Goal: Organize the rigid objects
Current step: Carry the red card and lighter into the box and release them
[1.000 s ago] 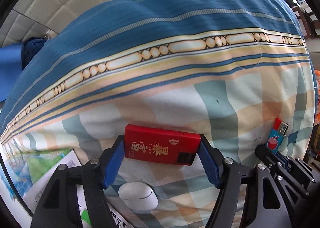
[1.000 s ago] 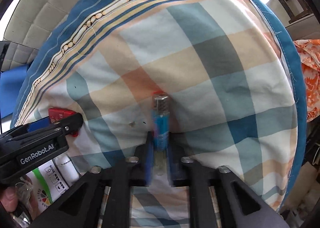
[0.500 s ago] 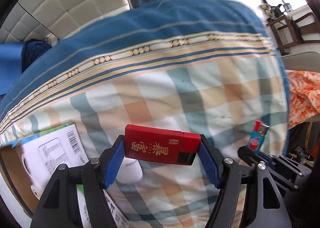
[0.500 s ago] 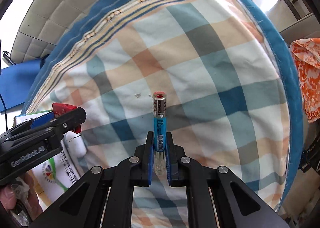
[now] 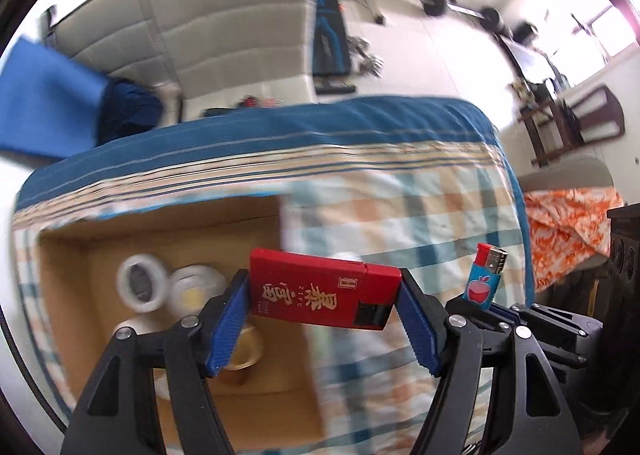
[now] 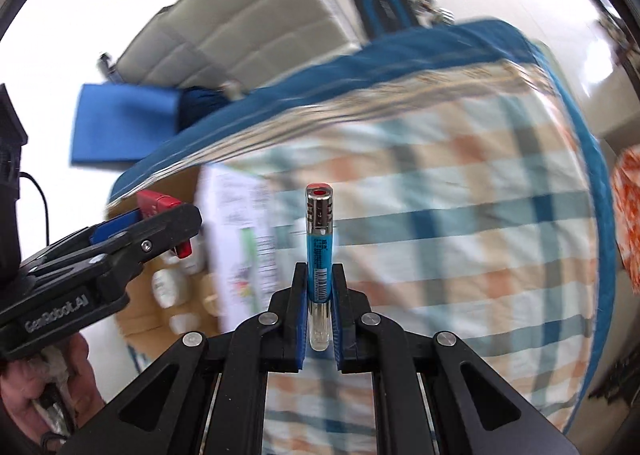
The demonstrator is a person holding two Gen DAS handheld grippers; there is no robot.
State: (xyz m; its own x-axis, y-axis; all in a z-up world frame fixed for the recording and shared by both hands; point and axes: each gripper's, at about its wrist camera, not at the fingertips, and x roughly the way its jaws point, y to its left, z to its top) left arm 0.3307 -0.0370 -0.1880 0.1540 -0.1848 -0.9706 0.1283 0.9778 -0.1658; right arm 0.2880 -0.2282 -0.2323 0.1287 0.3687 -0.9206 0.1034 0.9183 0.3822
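Note:
My left gripper (image 5: pixel 322 297) is shut on a red cigarette box (image 5: pixel 324 295) with gold characters, held crosswise in the air above the open cardboard box (image 5: pixel 64 295) on the checked bedspread. My right gripper (image 6: pixel 319 283) is shut on a blue lighter (image 6: pixel 319 251) with a silver top, held upright above the bedspread. The lighter also shows in the left wrist view (image 5: pixel 482 279), to the right of the red box. The left gripper and red box show at the left of the right wrist view (image 6: pixel 160 211).
The cardboard box holds white tape rolls (image 5: pixel 142 285) and small jars (image 6: pixel 164 287); its printed white flap (image 6: pixel 240 231) stands open. The bed's blue edge (image 5: pixel 280 123), a beige sofa (image 5: pixel 224 27), a blue mat (image 5: pixel 44 111) and an orange cloth (image 5: pixel 568 231) surround it.
Both grippers have lifted and drawn back from the bedspread with their objects. The open cardboard box has come into view under the left gripper. The views are motion-blurred.

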